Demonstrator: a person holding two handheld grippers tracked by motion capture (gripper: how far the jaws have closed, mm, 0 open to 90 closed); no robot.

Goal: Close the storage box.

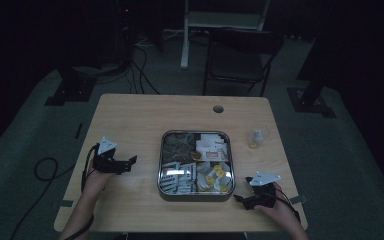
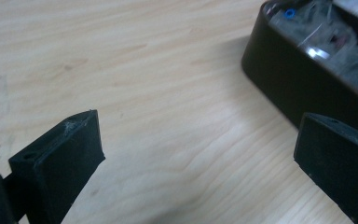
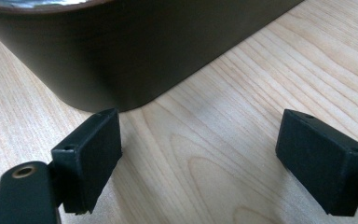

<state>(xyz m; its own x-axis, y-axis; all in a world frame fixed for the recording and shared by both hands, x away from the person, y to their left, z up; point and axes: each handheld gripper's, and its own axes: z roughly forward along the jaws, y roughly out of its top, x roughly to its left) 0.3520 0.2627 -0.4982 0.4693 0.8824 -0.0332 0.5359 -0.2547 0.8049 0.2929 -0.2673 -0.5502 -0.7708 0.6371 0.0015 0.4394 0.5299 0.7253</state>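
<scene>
A dark square tray with four compartments of small packets sits mid-table. My left gripper rests on the wood to the tray's left, pointing at it, jaws wide open with nothing between them. In the left gripper view the left gripper has bare table in its gap and the tray's dark wall at upper right. My right gripper lies by the tray's near right corner, open and empty. The right gripper view puts the right gripper just short of the tray's rounded corner.
A small clear cup with something yellow in it stands right of the tray. A round cable hole sits near the table's far edge. A dark folding chair stands beyond the table. Cables trail off the left side.
</scene>
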